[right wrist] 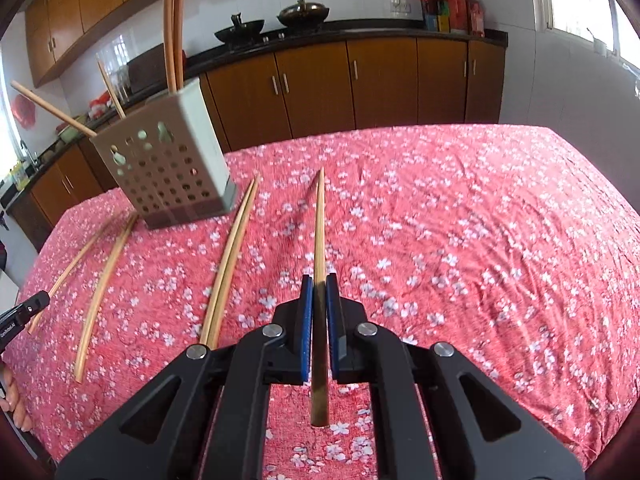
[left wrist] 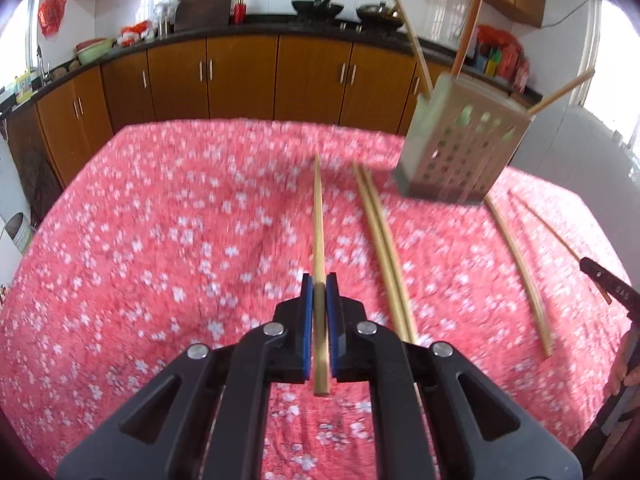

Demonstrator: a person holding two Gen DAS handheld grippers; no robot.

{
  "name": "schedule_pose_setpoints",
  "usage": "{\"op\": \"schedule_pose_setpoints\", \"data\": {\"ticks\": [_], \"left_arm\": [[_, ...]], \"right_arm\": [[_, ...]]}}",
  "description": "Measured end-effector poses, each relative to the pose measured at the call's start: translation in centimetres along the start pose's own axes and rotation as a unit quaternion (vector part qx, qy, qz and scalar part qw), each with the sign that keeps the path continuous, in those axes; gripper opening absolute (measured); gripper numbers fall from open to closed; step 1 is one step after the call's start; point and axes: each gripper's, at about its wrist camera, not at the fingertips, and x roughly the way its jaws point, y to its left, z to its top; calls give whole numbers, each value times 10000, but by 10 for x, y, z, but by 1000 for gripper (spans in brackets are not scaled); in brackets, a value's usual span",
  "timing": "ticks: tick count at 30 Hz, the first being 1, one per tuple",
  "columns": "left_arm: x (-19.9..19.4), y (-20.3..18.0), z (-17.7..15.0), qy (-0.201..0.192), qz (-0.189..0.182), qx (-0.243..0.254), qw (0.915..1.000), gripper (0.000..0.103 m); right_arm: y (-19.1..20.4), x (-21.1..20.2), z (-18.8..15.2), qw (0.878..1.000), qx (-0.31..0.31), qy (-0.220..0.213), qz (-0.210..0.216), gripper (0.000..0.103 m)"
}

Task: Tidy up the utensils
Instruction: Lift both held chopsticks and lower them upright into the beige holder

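In the left wrist view my left gripper point(left wrist: 319, 280) is shut on a wooden chopstick point(left wrist: 318, 216) that points straight ahead over the pink floral tablecloth point(left wrist: 180, 240). My right gripper point(right wrist: 319, 280) is shut on another chopstick point(right wrist: 319, 232) the same way. A beige perforated utensil holder point(left wrist: 460, 144) point(right wrist: 168, 168) stands on the table between them, ahead, with several chopsticks sticking out of its top. Loose chopsticks lie near it: a close pair point(left wrist: 380, 248) point(right wrist: 232, 256) and single ones point(left wrist: 520, 272) point(right wrist: 106, 280). Each gripper's tip shows at the other view's edge point(left wrist: 604, 280) point(right wrist: 28, 308).
Brown kitchen cabinets point(left wrist: 240, 72) under a dark counter with woks point(right wrist: 304, 12) run behind the table. A thin chopstick point(left wrist: 548, 232) point(right wrist: 68, 268) reaches toward the other gripper in each view. A person's hand point(left wrist: 628, 372) shows at the edge. The table's far edge point(right wrist: 400, 132) is ahead.
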Motion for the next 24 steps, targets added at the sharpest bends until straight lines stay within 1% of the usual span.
{"op": "schedule_pose_setpoints", "data": {"ticks": [5, 7, 11, 15, 21, 24], "left_arm": [[-17, -3, 12, -264, -15, 12, 9997, 8], [-26, -1, 18, -399, -41, -31, 9992, 8], [-50, 0, 39, -803, -91, -142, 9966, 8], [-72, -2, 61, -1183, -102, -227, 9927, 8], [-89, -8, 82, -1421, -131, -176, 9896, 8], [-99, -15, 91, -1517, -276, -109, 9880, 7]], "right_arm": [[3, -10, 8, 9998, -118, -188, -19, 8], [4, -22, 17, 9991, -130, -411, 16, 8], [4, -53, 45, 9947, 20, -998, 251, 8], [7, -73, 66, 9898, 100, -1351, 441, 8], [19, -86, 87, 9846, 102, -1605, 688, 8], [25, -94, 95, 9807, 120, -1744, 871, 8]]}}
